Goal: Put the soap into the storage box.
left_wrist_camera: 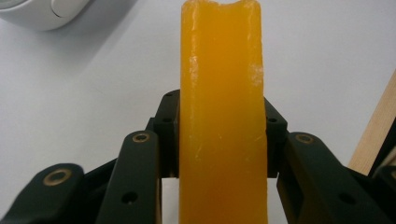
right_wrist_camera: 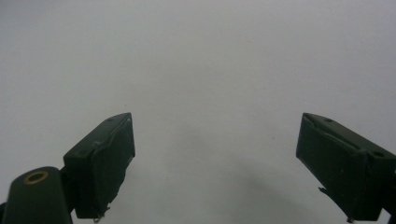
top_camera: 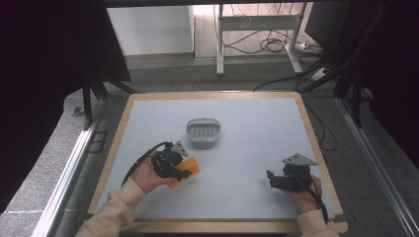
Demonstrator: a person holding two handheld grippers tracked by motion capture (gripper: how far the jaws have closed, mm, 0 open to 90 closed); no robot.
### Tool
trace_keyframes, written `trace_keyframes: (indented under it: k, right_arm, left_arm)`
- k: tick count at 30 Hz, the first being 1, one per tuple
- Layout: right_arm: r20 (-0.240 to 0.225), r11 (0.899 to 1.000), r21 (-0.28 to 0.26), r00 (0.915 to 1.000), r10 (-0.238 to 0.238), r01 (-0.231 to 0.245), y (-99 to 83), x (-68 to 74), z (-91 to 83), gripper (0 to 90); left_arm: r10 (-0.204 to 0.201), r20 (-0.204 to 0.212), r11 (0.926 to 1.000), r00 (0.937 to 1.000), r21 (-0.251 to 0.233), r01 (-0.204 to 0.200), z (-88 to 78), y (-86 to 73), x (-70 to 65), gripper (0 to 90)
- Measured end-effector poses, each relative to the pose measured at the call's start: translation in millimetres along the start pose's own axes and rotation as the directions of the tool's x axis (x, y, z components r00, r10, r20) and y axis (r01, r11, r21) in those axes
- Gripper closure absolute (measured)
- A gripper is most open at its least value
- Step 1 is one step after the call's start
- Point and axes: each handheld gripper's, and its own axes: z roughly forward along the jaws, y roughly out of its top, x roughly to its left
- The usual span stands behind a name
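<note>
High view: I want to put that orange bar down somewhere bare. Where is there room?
The widest bare patch lies between the left tool holding the orange bar and the open right tool, in front of the white dish. The table is also bare on both sides of the dish and behind it. It is crowded just around each hand.

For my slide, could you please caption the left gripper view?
Left gripper shut on a translucent orange bar.

High view overhead; gripper views close, sharing table (top_camera: 247, 163).
</note>
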Motion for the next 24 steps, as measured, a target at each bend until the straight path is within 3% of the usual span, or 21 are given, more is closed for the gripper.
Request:
trace_keyframes:
  k: [11, 18, 24]
  right_arm:
    - [-0.001, 1.0, 0.007, 1.0, -0.001, 0.001, -0.2, 0.2, 0.4, 11.7]
    - [0.0, 1.0, 0.012, 1.0, -0.009, 0.009, -0.4, 0.4, 1.0, 11.7]
    - [0.001, 1.0, 0.015, 0.9999, -0.012, 0.012, -0.6, 0.7, 1.3, 11.7]
  left_arm:
    - [0.017, 0.013, 0.9998, 0.9998, -0.005, -0.017, -3.8, 3.2, 7.3, 62.0]
    - [0.037, -0.002, 0.9993, 0.9993, -0.008, -0.037, -7.5, 9.5, 11.6, 62.0]
    - [0.031, -0.001, 0.9991, 0.9995, -0.029, -0.031, -11.8, 14.3, 15.0, 61.9]
